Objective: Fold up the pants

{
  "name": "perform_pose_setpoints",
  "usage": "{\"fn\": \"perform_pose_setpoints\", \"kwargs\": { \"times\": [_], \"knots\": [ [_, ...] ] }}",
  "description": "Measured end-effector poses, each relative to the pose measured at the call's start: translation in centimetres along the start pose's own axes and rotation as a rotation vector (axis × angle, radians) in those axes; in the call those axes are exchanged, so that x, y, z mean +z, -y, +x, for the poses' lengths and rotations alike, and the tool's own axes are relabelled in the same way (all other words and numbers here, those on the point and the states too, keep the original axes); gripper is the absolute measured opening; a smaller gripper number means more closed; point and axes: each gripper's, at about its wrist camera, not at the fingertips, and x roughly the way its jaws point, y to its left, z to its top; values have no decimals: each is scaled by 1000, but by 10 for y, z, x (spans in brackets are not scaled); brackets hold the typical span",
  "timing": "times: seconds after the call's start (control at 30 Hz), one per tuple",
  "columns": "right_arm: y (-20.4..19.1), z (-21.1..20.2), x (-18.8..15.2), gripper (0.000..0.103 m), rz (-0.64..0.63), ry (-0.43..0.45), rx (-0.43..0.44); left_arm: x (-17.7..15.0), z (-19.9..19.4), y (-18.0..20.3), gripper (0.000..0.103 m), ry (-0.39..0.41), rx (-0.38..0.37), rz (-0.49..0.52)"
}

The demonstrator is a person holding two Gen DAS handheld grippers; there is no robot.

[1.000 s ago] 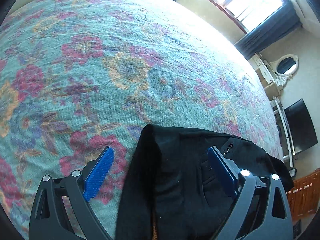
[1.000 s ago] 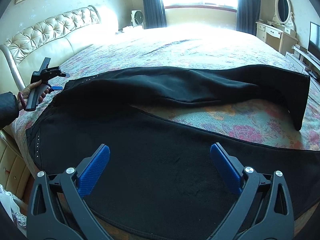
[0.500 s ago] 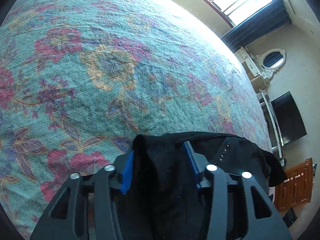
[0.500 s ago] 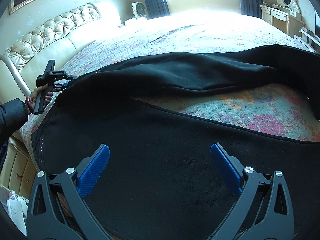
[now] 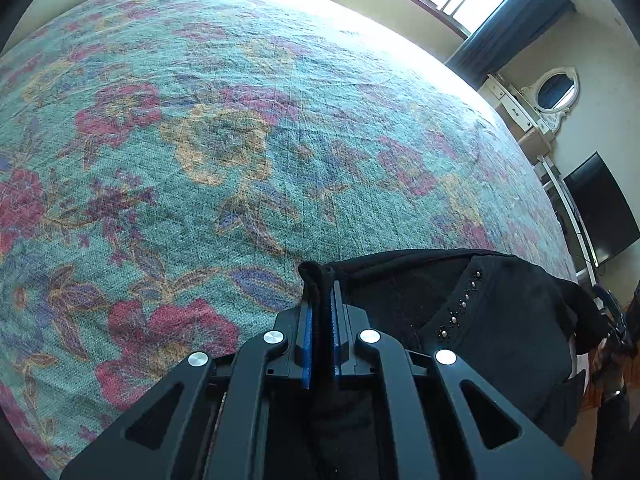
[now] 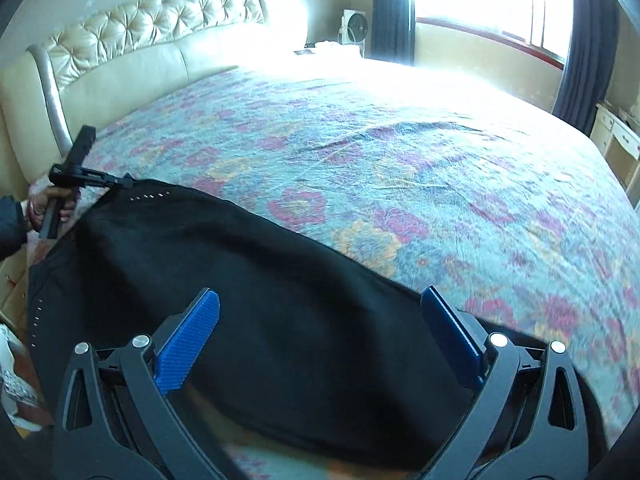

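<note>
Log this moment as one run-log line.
task: fold pants | left gripper: shut on pants edge | right gripper: open above pants, gripping nothing | surface: floral bedspread

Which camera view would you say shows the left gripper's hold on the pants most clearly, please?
The left wrist view: the left gripper is shut on a fold of the black pants, seen close up. In the right wrist view it appears small and far off at the pants' corner.

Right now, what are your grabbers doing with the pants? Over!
Left gripper shut on black pants at the waist corner. Right gripper open above them, holding nothing. Pants spread on bedspread. Nothing blocking.
</note>
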Motion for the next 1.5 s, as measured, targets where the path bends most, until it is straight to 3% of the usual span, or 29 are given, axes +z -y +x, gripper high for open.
{"fn": "perform_pose_setpoints", "kwargs": {
  "times": [0.13,0.23,0.33,0.37,0.4,0.43,0.47,0.5,0.57,0.8,0.87,0.97,1.07,1.2,1.23,1.27,1.33,1.4,1.5],
  "knots": [
    [21,61,25,101,-44,-139,69,1,8,3,13,3,12,-15],
    [17,84,28,101,-67,-172,147,3,11,6,15,13,18,-9],
    [12,116,21,100,-63,-297,181,3,11,5,15,13,16,-9],
    [10,118,19,99,-65,-299,166,4,12,5,14,11,16,-4],
    [7,113,19,90,-68,-280,174,4,11,6,13,10,17,-4],
    [7,105,20,55,-54,-257,200,4,11,5,10,11,13,-9],
    [9,97,21,35,-22,-244,225,4,10,5,8,12,7,-19],
    [7,88,21,19,-21,-223,196,3,8,5,8,20,8,-28],
    [-3,64,19,13,-55,-172,148,2,1,8,7,51,3,-34],
    [-60,-58,-9,13,-142,85,-22,-11,-59,9,7,197,-196,-116],
    [-82,-97,-33,13,-175,149,-81,-24,-80,17,7,213,-214,-88],
    [-105,-147,-80,13,-134,222,-100,-55,-114,20,7,243,-270,-87],
    [-129,-170,-131,13,-136,230,-163,-96,-140,19,7,243,-320,-93],
    [-145,-159,-181,13,-25,110,-68,-160,-152,17,7,197,-297,-94],
    [-143,-157,-188,17,35,105,-18,-175,-151,11,7,191,-285,-121],
    [-135,-156,-191,23,137,101,62,-186,-151,2,7,192,-277,-157],
    [-112,-154,-190,67,379,131,227,-205,-150,-18,7,194,-291,-252],
    [-82,-151,-180,72,599,185,361,-215,-153,-29,7,198,-313,-330],
    [-45,-133,-147,73,819,229,502,-214,-158,-19,7,205,-298,-314]
  ]
}}
